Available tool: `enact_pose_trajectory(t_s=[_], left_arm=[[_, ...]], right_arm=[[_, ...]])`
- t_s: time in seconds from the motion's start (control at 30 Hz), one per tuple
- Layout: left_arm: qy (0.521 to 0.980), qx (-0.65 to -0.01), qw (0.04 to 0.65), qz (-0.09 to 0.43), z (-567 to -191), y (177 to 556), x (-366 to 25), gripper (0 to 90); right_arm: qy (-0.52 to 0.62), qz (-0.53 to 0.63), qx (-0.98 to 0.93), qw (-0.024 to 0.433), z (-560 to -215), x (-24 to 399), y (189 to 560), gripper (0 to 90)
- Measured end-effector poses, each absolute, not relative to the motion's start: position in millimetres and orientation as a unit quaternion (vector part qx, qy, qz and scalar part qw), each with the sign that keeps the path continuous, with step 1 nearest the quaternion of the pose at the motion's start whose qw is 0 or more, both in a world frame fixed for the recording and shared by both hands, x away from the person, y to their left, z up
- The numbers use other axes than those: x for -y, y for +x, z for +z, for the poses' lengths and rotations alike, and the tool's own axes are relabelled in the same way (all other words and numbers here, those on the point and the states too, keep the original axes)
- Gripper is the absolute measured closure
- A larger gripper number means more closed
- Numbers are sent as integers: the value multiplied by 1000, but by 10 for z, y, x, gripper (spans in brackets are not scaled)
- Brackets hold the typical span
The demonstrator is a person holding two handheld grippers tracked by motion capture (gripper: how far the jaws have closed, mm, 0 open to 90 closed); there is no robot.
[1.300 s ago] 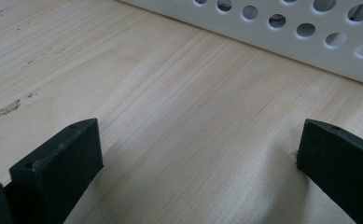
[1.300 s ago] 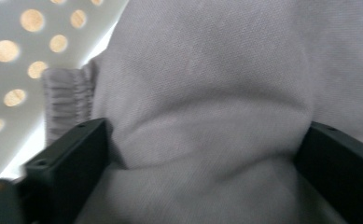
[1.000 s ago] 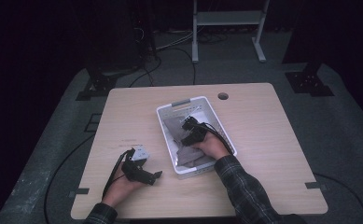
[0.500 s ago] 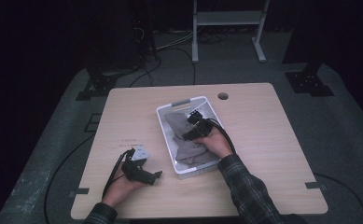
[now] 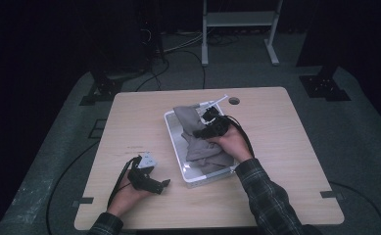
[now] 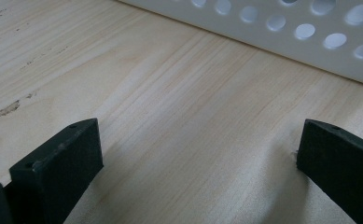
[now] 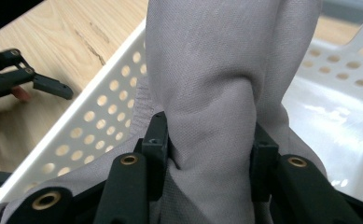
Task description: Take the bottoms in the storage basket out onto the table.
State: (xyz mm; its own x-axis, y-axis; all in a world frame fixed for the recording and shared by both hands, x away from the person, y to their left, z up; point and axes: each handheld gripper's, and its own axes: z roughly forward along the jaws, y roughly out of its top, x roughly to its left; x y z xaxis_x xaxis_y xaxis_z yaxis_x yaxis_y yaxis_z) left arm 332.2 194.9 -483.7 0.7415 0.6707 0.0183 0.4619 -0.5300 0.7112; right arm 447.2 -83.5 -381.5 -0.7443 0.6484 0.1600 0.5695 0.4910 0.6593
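Right hand pose: my right hand (image 5: 229,141) reaches over the white perforated basket (image 5: 177,147) from the near right, sleeve trailing back to the table's front edge, holding the right gripper (image 5: 208,128) above the basket's middle.
Left hand pose: my left hand (image 5: 129,188) lies on the wooden table (image 5: 286,147) near its front left, well apart from the basket, with the left gripper (image 5: 162,185) low and pointing at the basket's side wall.
Hard to make out: in the high view the room is dim, and my right hand and gripper cover part of the grey cloth (image 5: 198,147), so I cannot trace its folds there. In the right gripper view the cloth (image 7: 216,84) runs off the top edge, and it hides most of the basket floor (image 7: 328,116).
Right tongs: they have just been closing, and now pinch a bunched fold of the grey cloth between the pads, partly spread by its thickness.
Left tongs: spread wide (image 6: 198,168), nothing between them but bare tabletop (image 6: 179,107); the basket wall (image 6: 282,28) stands ahead.
Where the cloth is: gathered up in my right tongs, its lower part still lying in the basket.
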Motion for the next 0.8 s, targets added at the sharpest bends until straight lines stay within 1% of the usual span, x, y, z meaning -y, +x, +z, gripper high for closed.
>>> enact_pose_trajectory(t_s=[0.2, 0.3, 0.33, 0.53, 0.7, 0.8], left_arm=[[860, -330, 360, 148, -4842, 3322, -1945, 0], [860, -330, 360, 147, -4842, 3322, -1945, 0], [860, -330, 360, 147, -4842, 3322, -1945, 0], [860, -330, 360, 147, -4841, 3322, -1944, 0], [860, -330, 360, 147, -4841, 3323, -1944, 0], [861, -330, 359, 146, -4839, 3323, -1944, 0]], right_arm=[[350, 381, -853, 65, -3589, 940, 4421, 604], [349, 388, -850, 68, -3528, 979, 4408, 605], [350, 393, -847, 73, -3450, 1031, 4395, 604], [355, 403, -839, 86, -3271, 1192, 4371, 604], [357, 401, -838, 99, -3181, 1321, 4352, 604], [365, 398, -835, 110, -3132, 1479, 4331, 604]])
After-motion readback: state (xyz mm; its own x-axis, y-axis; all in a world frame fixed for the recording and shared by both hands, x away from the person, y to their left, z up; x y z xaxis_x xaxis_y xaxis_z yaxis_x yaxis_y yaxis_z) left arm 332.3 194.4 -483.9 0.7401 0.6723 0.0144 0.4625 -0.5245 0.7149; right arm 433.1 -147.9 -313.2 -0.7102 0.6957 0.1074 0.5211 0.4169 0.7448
